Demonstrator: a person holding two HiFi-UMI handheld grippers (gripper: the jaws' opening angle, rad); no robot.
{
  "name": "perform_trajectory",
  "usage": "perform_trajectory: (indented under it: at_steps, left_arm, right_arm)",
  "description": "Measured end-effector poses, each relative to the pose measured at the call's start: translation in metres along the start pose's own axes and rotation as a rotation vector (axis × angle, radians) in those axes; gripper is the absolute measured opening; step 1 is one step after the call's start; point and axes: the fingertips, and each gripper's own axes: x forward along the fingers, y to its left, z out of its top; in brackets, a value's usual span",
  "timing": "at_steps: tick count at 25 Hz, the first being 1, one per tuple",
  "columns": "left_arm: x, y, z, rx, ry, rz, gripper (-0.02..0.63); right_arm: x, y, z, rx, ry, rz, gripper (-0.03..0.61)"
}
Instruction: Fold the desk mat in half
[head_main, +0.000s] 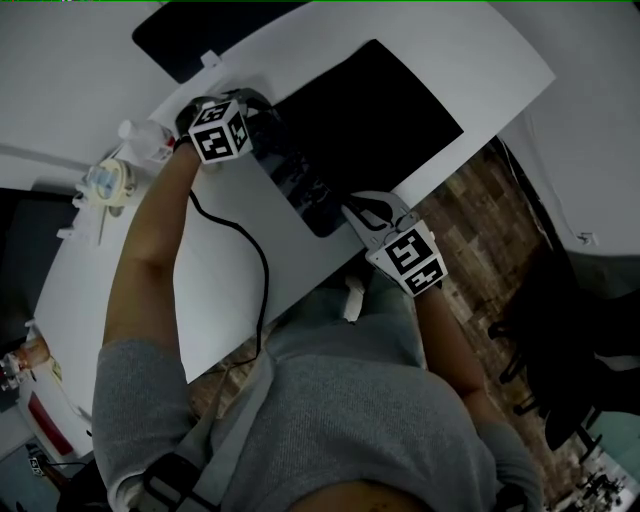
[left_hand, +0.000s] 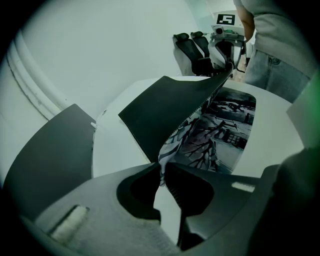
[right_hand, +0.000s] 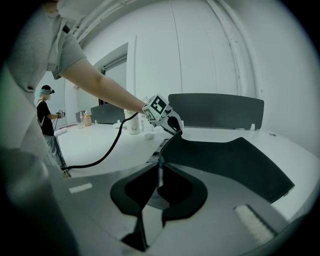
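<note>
The desk mat (head_main: 375, 120) lies on the white table (head_main: 220, 290), its black underside turned up over a printed face (head_main: 312, 195). My left gripper (head_main: 258, 118) is shut on one corner of the lifted edge, and my right gripper (head_main: 366, 214) is shut on the other corner near the table's front edge. In the left gripper view the printed corner (left_hand: 163, 167) sits pinched between the jaws, with the black flap (left_hand: 165, 107) arching over the print (left_hand: 222, 130). In the right gripper view the mat's thin edge (right_hand: 159, 172) is clamped and the black flap (right_hand: 230, 160) curves away to the right.
Bottles and small containers (head_main: 140, 140) stand at the table's left end. A black cable (head_main: 258, 265) runs from the left gripper across the table. A dark divider panel (head_main: 200, 35) stands behind. A black chair (head_main: 560, 330) is at the right, and a person (right_hand: 46, 117) is far off.
</note>
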Motion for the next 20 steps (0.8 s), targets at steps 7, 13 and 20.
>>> perform_trajectory:
  at_steps: [7,13,20]
  left_arm:
    - [-0.002,-0.011,-0.012,-0.007,0.012,-0.016,0.037]
    - [-0.003,-0.011,-0.014,-0.044,-0.004,-0.018,0.093]
    - [-0.016,-0.016,-0.001,-0.057,-0.053,-0.021,0.157]
  right_arm:
    - [0.008,0.015,0.000,-0.013,0.018,0.023,0.034]
    - [0.012,0.020,-0.005,-0.025,0.042,0.029,0.035]
    - [0.020,0.029,-0.016,-0.055,0.080,0.065,0.037]
